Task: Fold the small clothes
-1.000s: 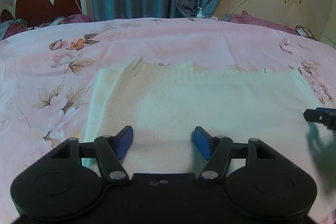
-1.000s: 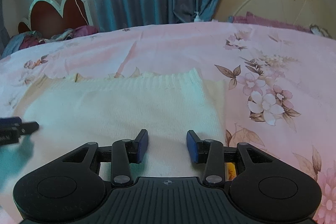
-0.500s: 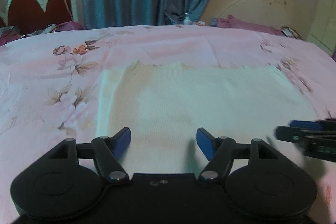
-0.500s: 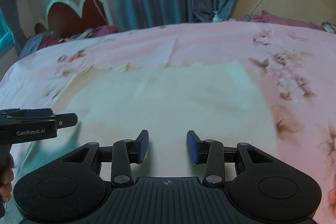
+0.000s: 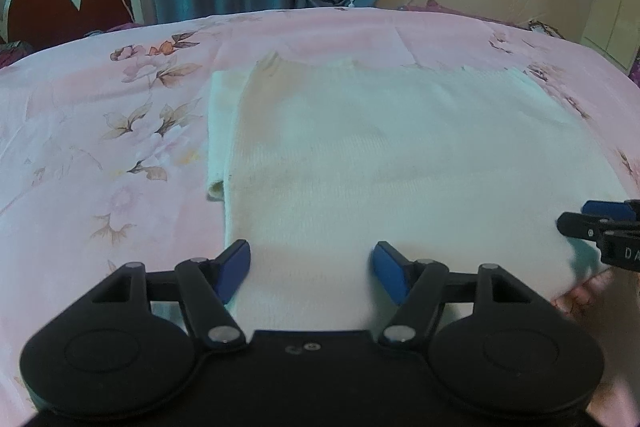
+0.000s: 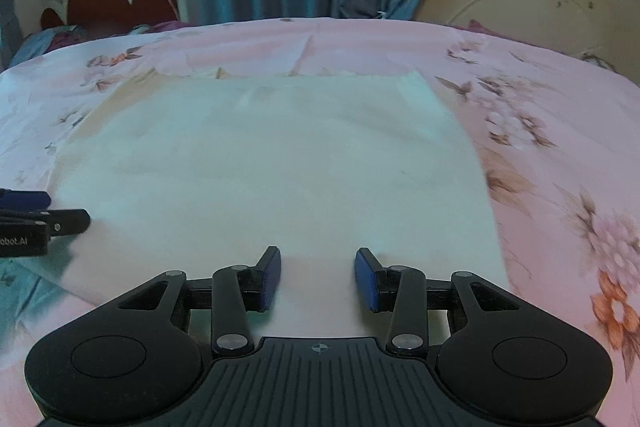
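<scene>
Cream sweater [image 5: 400, 163] lies flat ahead of open left gripper [image 5: 311, 269]; seemingly untouched.

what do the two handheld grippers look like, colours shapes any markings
Both are matte black plastic. The left gripper has two round lobes at its base, linkage arms with silver pivot screws, and blue pads on its jaws. The right gripper matches, with a ribbed centre plate bearing a small crosshair mark. White lettering shows on each body's side, cut off at the frame edge. No cables or sleeves show.
</scene>
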